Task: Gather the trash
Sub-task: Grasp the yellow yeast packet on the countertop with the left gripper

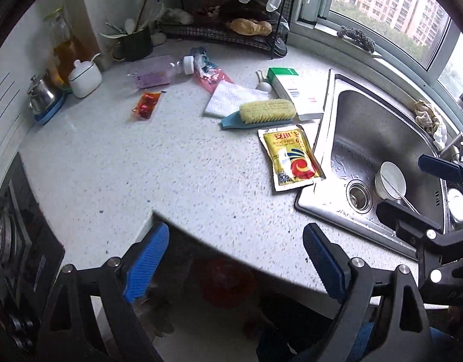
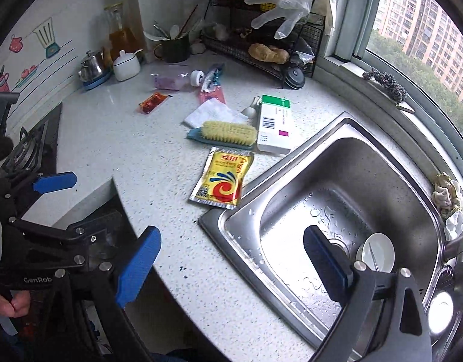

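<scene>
Left wrist view: left gripper [image 1: 234, 259] is hanging over the worktop [image 1: 141, 166] edge, jaws standing wide apart with nothing between them.
Right wrist view: right gripper [image 2: 231, 259] is hovering at the sink [image 2: 382, 163] corner, jaws gaping and empty.
Sink: steel basin is holding a white bowl [image 2: 378, 252] beside the drain, water drops dotting the metal.
Yellow sachet [image 1: 292, 157]: flat glossy packet is lying on the speckled worktop, touching the sink rim, long axis running away from the cameras.
Red sauce packet [image 1: 146, 104]: small and shiny, lying well apart from the sachet.
Plastic bottle [image 1: 162, 72]: clear, lying on its side, white cap pointing right.
Scrub brush [image 1: 261, 113]: bristles facing up, lying crosswise just behind the sachet.
Carton [image 2: 273, 125]: white and green box lying flat.
</scene>
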Tool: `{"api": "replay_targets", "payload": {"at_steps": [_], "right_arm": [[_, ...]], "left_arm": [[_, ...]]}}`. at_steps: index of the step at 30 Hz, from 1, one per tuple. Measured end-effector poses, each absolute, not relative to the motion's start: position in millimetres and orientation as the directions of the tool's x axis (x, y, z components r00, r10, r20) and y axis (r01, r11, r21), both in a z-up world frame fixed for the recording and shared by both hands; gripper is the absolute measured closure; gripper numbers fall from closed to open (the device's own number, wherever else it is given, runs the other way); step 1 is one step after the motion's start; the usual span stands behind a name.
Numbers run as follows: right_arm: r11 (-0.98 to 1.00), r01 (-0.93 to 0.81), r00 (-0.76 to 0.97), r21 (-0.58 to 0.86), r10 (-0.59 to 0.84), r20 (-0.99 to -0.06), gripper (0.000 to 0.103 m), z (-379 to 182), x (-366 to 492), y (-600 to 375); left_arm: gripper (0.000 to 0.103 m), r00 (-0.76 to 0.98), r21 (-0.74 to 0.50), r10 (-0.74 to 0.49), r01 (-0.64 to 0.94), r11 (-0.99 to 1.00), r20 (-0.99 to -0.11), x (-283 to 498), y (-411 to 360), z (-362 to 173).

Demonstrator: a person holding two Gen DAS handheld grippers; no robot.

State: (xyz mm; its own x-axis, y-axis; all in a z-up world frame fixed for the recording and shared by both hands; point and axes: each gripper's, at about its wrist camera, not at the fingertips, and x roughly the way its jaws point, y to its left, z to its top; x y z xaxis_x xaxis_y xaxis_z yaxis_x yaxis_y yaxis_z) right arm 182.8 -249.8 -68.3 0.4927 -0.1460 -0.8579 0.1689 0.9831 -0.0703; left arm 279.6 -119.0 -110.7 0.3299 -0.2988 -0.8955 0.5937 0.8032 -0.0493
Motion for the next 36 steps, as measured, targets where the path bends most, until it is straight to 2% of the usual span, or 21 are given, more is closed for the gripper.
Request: {"api": "replay_targets", "payload": {"at_steps": [16,23,36], "right_arm": [[0.963,0.261,0.401,-0.061,-0.165,-0.901,0.008,-100.6,239.5,-355.2],[0.965,0.258,0.361,-0.055,-0.149,-0.920,0.008,-116.8,254.9,-373.2],[0.971,0.237,0.348,-0.036,-0.119,-0.930,0.008,-122.6,262.9,-384.4]], "left_arm": [[0.014,0.182,-0.106,-0.287,0.645,0.757,-0.940,346.7,-230.4,-162.0],[0.014,0.123,-0.127,-0.265,0.641,0.757,-0.956,359.3,-246.0,-188.4],[0.014,0.137,-0.095,-0.229,0.627,0.773,-0.964,365.0,-259.0,-202.7]]}}
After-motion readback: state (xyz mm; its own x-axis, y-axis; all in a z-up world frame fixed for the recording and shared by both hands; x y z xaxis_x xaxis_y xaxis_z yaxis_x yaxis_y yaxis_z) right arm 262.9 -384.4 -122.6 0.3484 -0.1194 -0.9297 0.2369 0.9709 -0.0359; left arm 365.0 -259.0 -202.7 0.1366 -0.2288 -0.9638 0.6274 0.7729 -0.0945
